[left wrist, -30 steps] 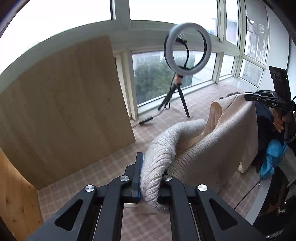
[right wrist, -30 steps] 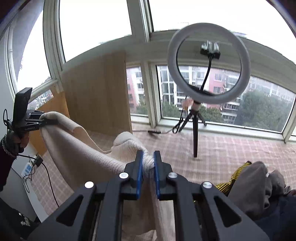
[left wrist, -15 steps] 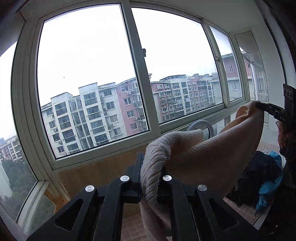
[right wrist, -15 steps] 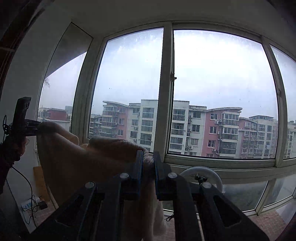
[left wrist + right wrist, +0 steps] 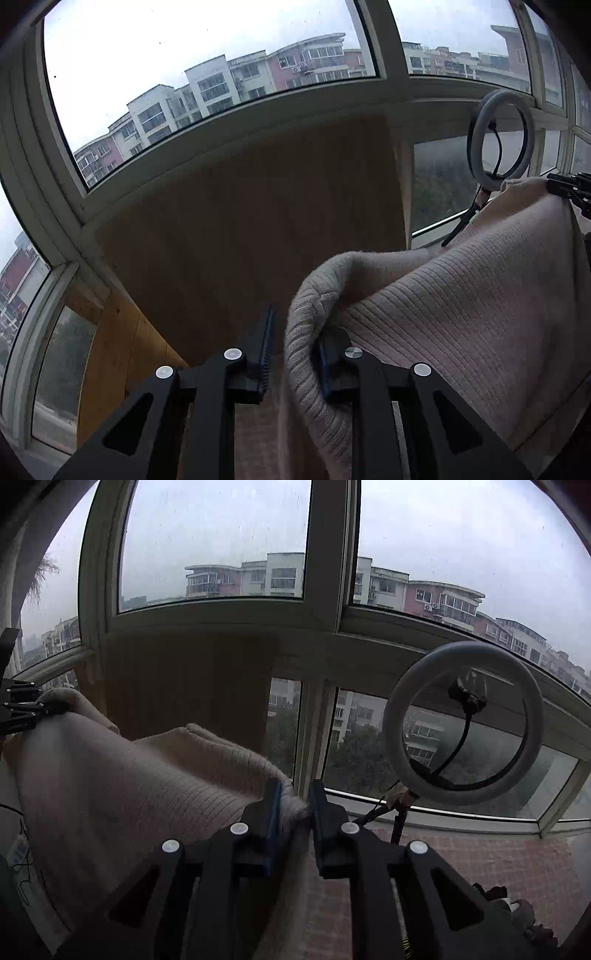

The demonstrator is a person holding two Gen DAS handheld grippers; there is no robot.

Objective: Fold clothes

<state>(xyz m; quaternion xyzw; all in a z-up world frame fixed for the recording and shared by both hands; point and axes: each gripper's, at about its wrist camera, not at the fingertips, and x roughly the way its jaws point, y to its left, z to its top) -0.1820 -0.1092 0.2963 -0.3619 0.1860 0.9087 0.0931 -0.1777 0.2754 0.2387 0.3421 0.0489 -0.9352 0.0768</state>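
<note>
Left gripper (image 5: 293,343) jaws parted, with a gap beside the left pad; ribbed beige sweater (image 5: 461,306) draped over the right finger. Right gripper (image 5: 295,805) jaws narrowly apart, sweater edge between them, left of the ring light (image 5: 461,723). No readable writing.

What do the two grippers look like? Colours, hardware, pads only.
Both match. The left gripper and right gripper are matte black, angular, with triangular cut-outs in the linkage arms and round silver pivot screws. Each finger carries a blue ribbed pad on its inner face. No markings, cables or sleeves are visible on them here.
</note>
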